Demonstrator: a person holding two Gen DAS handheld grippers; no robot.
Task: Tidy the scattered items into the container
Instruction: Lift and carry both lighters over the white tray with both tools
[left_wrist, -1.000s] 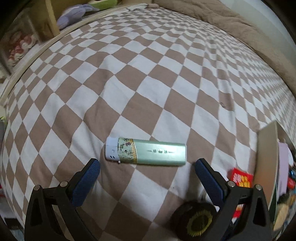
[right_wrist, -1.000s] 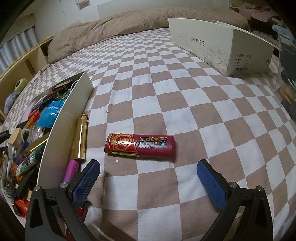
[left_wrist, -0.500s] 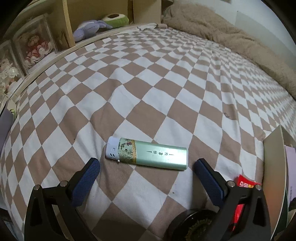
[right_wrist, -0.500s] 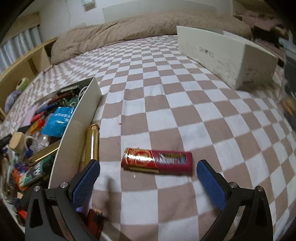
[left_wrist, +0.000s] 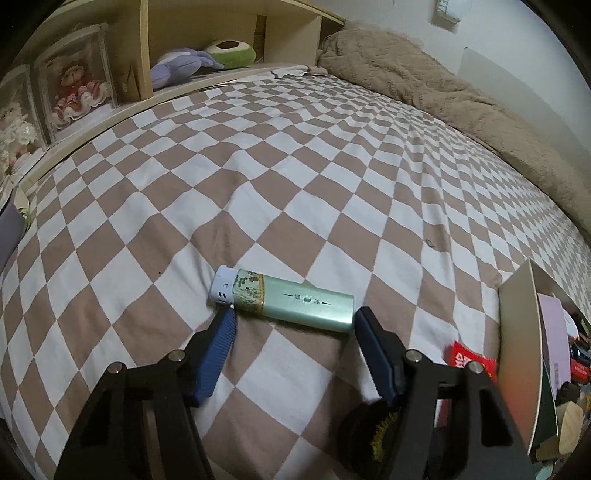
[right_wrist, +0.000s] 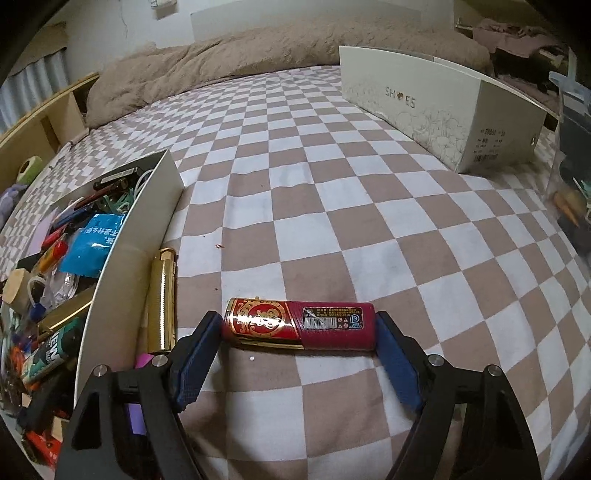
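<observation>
Now both tongs have narrowed from wide open and are closing lengthwise on a lighter each, so two pickups are starting. The right gripper (right_wrist: 297, 332) pads seem to touch the red lighter (right_wrist: 299, 325); the left gripper (left_wrist: 291, 323) brackets the green lighter (left_wrist: 282, 301), hardly clamped. The container (right_wrist: 147, 206) lies at ten o'clock.

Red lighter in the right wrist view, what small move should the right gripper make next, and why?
Probably finish closing, then lift. The right gripper is closing with the red lighter lying lengthwise between its pads, which sit at or very near both ends; whether they press yet I cannot tell. The lighter lies flat on the checkered bedspread, and the open box of clutter stands close on the left.
</observation>
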